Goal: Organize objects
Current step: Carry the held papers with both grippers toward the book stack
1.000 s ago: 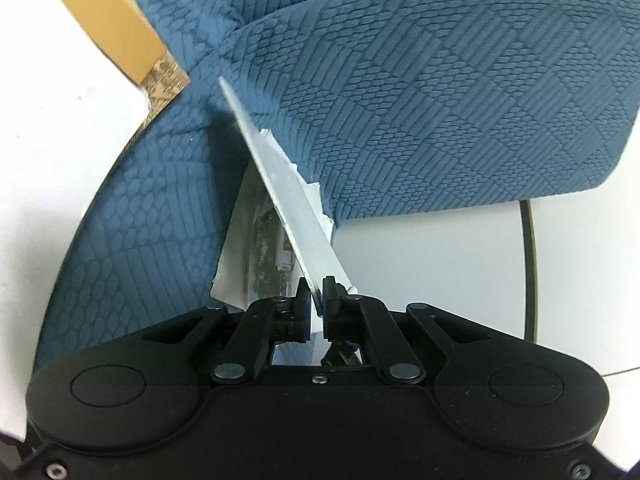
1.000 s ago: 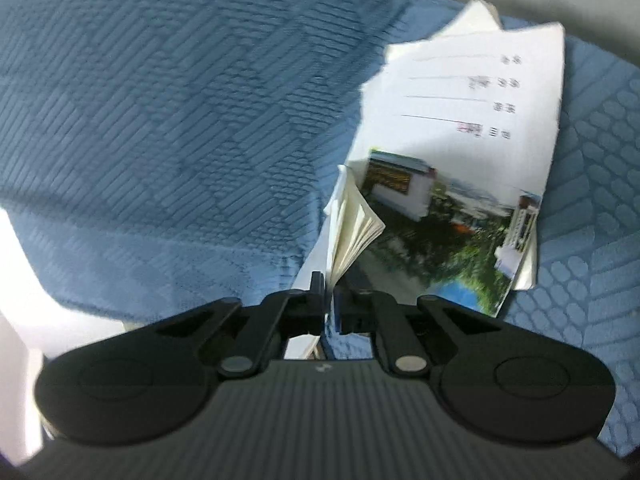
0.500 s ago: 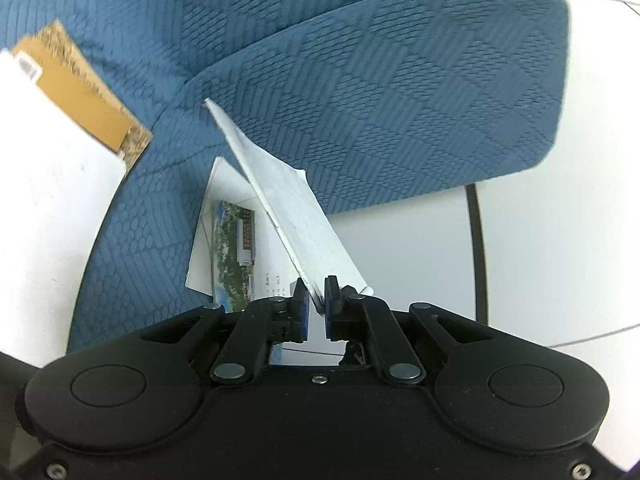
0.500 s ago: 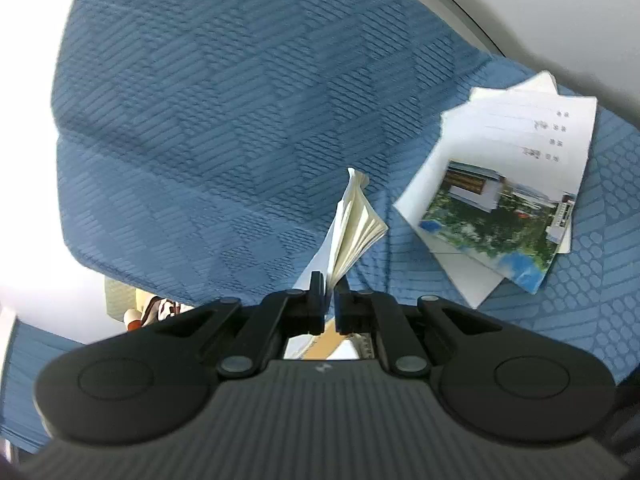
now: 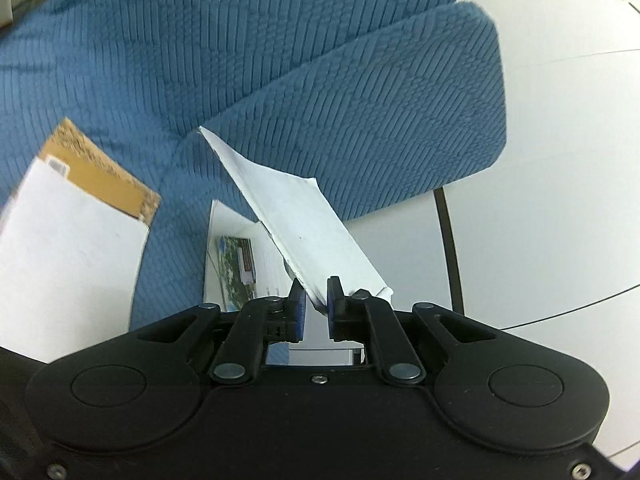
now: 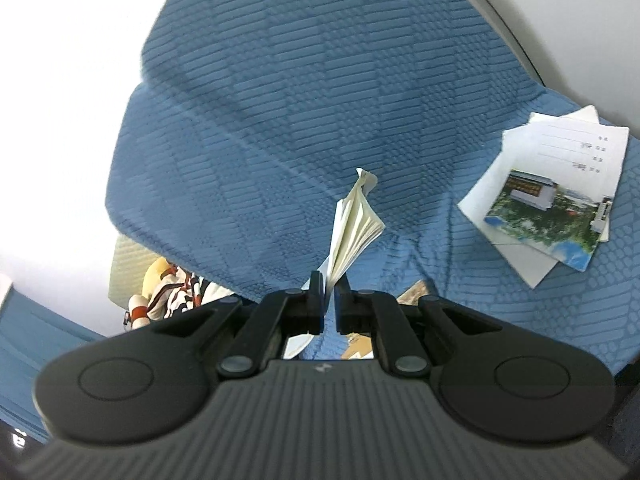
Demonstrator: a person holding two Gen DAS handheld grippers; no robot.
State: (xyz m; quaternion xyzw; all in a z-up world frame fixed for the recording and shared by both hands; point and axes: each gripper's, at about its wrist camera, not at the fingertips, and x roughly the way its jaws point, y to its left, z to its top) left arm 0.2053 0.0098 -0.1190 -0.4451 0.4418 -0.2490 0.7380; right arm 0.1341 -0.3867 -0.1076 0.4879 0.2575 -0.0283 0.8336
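Observation:
My left gripper [image 5: 316, 300] is shut on the lower corner of a white booklet [image 5: 296, 216], which sticks up edge-on and tilted over the blue sofa cushion [image 5: 360, 100]. My right gripper [image 6: 329, 286] is shut on a thin notebook with cream pages [image 6: 356, 228], whose leaves fan out upward. A booklet with a photo cover [image 6: 548, 216] lies on loose white sheets on the sofa seat at the right; the left wrist view shows it [image 5: 236, 268] just beyond the fingers. A white and brown book [image 5: 80, 208] fills the left edge, blurred.
The blue textured sofa [image 6: 320, 100] takes up most of both views. A striped soft toy [image 6: 172, 296] lies on a pale cushion past its left end. White floor and a thin black frame bar [image 5: 448, 248] show at the right of the left wrist view.
Both grippers have risen, each still holding its booklet. The sofa and the photo booklet now look smaller and farther off; the toy has come into the right wrist view.

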